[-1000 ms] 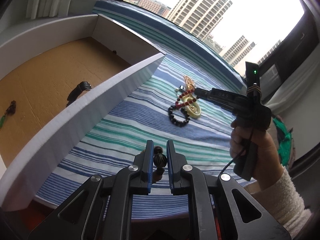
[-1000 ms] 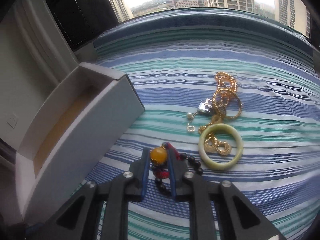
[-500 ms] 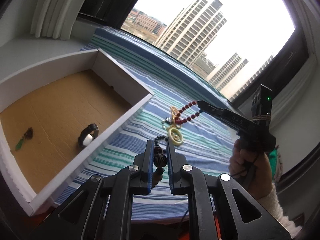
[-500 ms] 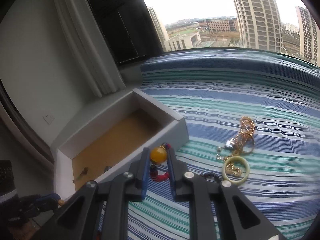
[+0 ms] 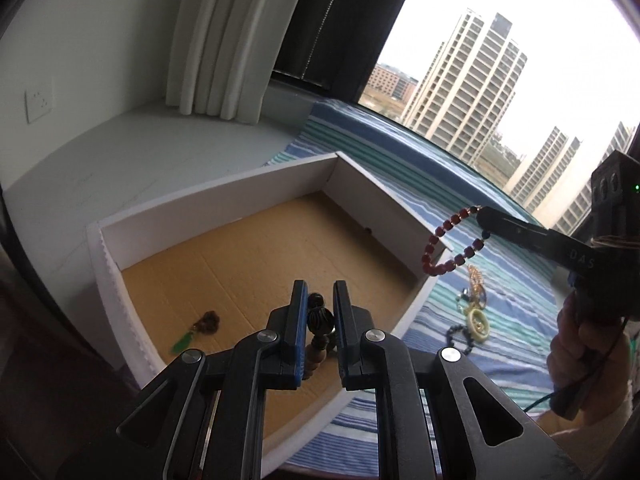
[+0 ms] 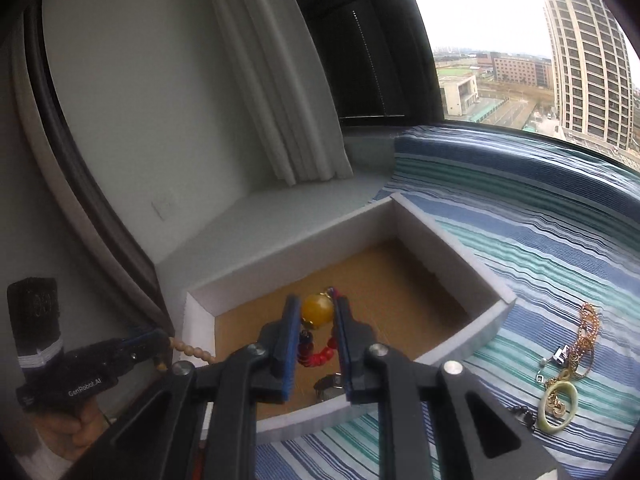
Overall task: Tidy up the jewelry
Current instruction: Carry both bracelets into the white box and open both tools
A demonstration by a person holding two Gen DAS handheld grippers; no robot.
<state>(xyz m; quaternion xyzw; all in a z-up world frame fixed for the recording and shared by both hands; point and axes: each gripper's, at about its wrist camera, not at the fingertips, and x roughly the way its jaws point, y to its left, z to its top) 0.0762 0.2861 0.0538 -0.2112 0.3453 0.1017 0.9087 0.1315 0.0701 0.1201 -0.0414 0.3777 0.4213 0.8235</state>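
My left gripper (image 5: pixel 320 308) is shut on a dark carved bead of a brown wooden bead string (image 5: pixel 320 320), held above the white foam box (image 5: pixel 224 196) with a brown cardboard floor. My right gripper (image 6: pixel 316 316) is shut on the amber bead of a red bead bracelet (image 6: pixel 318 308), over the same box (image 6: pixel 452 256). In the left wrist view the red bracelet (image 5: pixel 434 240) hangs from the right gripper by the box's right wall. A green-and-brown pendant (image 5: pixel 196 330) lies in the box. Loose jewelry (image 6: pixel 560 384) with a pale green bangle lies on the striped cloth.
A blue-green striped cloth (image 6: pixel 540 240) covers the sill right of the box. A white ledge and white curtain (image 5: pixel 216 40) stand behind the box. A metallic item (image 6: pixel 328 386) lies in the box near its front wall. The window is beyond.
Both grippers have lifted and swung left from the jewelry pile to over the box, each keeping its bead string. The red bracelet now hangs at the box's right wall.
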